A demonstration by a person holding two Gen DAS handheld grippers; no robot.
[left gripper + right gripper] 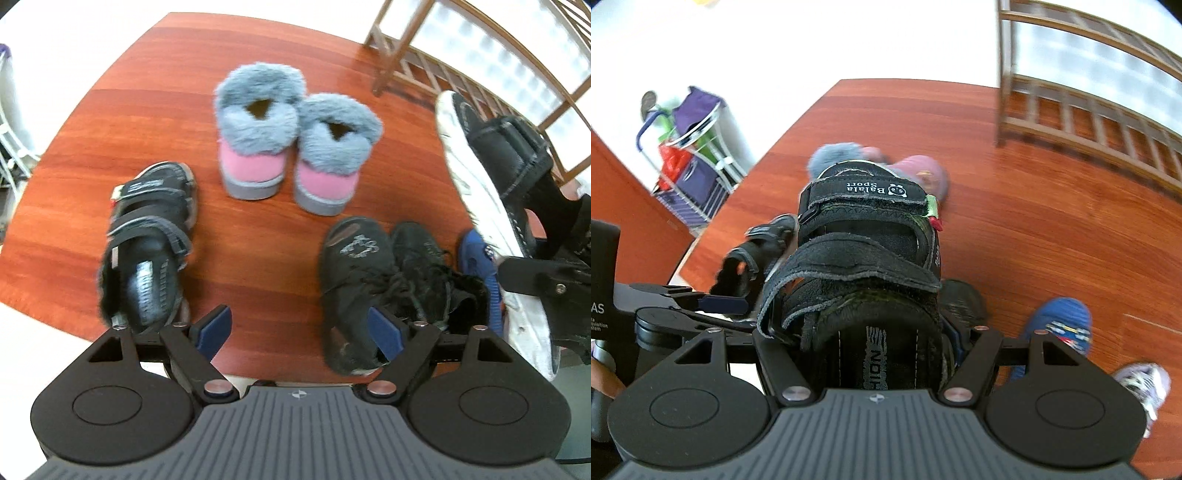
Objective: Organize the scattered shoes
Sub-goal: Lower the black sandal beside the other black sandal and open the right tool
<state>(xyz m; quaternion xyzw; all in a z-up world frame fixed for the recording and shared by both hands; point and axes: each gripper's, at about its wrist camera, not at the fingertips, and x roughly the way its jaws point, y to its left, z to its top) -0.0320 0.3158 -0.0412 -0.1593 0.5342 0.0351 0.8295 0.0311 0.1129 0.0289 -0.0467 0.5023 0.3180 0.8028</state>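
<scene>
Between the right gripper's (871, 332) jaws, at centre frame, sits a black strapped sandal with a white sole (868, 236), clamped by its heel. Lower centre in the left wrist view, the left gripper (299, 332) gapes empty above the red wooden floor (258, 236); a matching black sandal (147, 243) lies left.

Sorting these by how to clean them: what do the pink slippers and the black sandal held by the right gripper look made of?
Pink slippers: matte, suede-like pink fabric with a fluffy grey faux-fur collar and a grey, probably rubber, sole. Black sandal: padded textile or synthetic straps with frayed edges, likely hook-and-loop, over a printed insole, clamped in the right gripper.
</scene>
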